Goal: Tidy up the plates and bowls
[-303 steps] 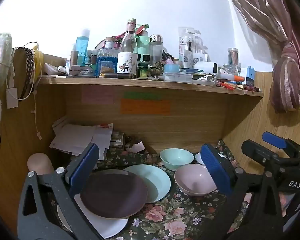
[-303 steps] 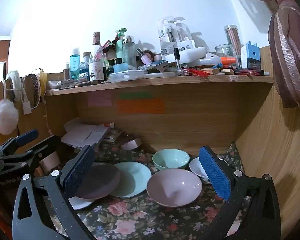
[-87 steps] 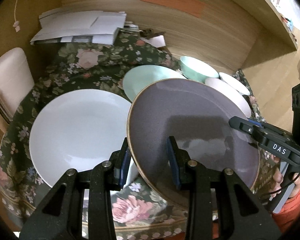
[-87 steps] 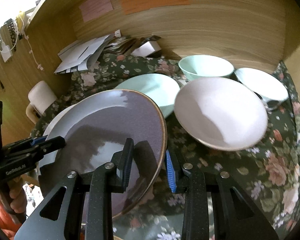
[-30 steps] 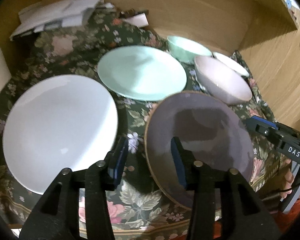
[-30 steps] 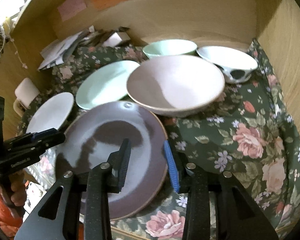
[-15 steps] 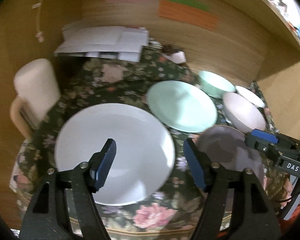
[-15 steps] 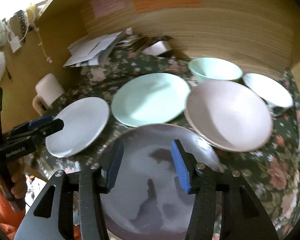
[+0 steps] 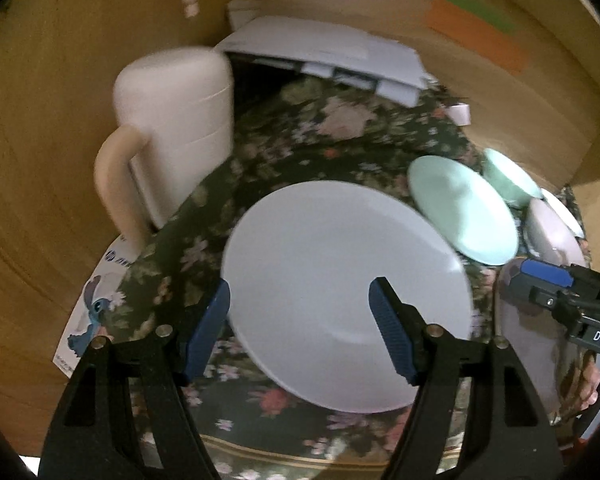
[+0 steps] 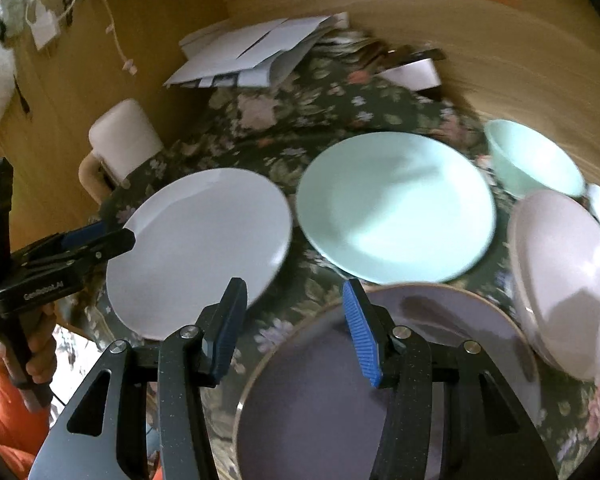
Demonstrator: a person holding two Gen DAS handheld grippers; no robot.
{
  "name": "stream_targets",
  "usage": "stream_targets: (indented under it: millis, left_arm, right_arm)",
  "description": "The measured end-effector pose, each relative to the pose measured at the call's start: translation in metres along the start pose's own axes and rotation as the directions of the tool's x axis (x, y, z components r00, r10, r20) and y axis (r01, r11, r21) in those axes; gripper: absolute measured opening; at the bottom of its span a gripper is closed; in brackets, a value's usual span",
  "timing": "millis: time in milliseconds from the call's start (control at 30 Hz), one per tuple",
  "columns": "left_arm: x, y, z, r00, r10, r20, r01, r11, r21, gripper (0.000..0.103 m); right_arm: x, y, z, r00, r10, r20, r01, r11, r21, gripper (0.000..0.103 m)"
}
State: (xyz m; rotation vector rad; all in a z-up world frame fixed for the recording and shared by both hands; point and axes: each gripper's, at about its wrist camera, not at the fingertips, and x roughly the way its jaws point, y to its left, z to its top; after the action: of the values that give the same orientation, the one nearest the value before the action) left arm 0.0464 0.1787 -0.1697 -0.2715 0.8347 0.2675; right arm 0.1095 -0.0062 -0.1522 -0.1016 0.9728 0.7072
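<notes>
The left gripper [image 9: 300, 324] hangs over the white plate [image 9: 340, 292], jaws spread wide with nothing pinched between them — they have just been opening, though they are holding steady now. The plate lies flat on the floral cloth [image 9: 284, 148], near a cream lidded container [image 9: 176, 120]. The right gripper [image 10: 296, 332] has its jaws parted too, empty, just opened and now steady, hovering over the far rim of the purple plate [image 10: 340, 400] and the cloth beside it. That plate rests on the cloth — the mint plate [image 10: 396, 208] just beyond it, the pink bowl [image 10: 568, 280] to its right. Further back sits the mint bowl [image 10: 532, 160].
</notes>
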Motion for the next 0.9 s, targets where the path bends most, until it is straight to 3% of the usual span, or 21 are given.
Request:
stream_targets:
  millis: [433, 733, 900]
  left_arm:
    - [0.023, 0.036, -0.002, 0.998, -0.007, -0.055, 0.005, 0.999, -0.046, 0.071]
    - [0.034, 0.036, 0.000, 0.996, -0.041, -0.083, 0.040, 0.999, -0.020, 0.046]
    - [0.036, 0.030, -0.001, 0.994, -0.063, -0.090, 0.064, 0.998, 0.000, 0.039]
  right_arm:
    - [0.052, 0.015, 0.021, 0.994, 0.037, -0.107, -0.038, 0.999, -0.002, 0.047]
    - [0.064, 0.011, 0.027, 0.990, 0.042, -0.138, -0.037, 0.999, 0.038, 0.046]
    - [0.067, 0.009, 0.029, 0.990, 0.041, -0.136, -0.034, 0.998, 0.055, 0.032]
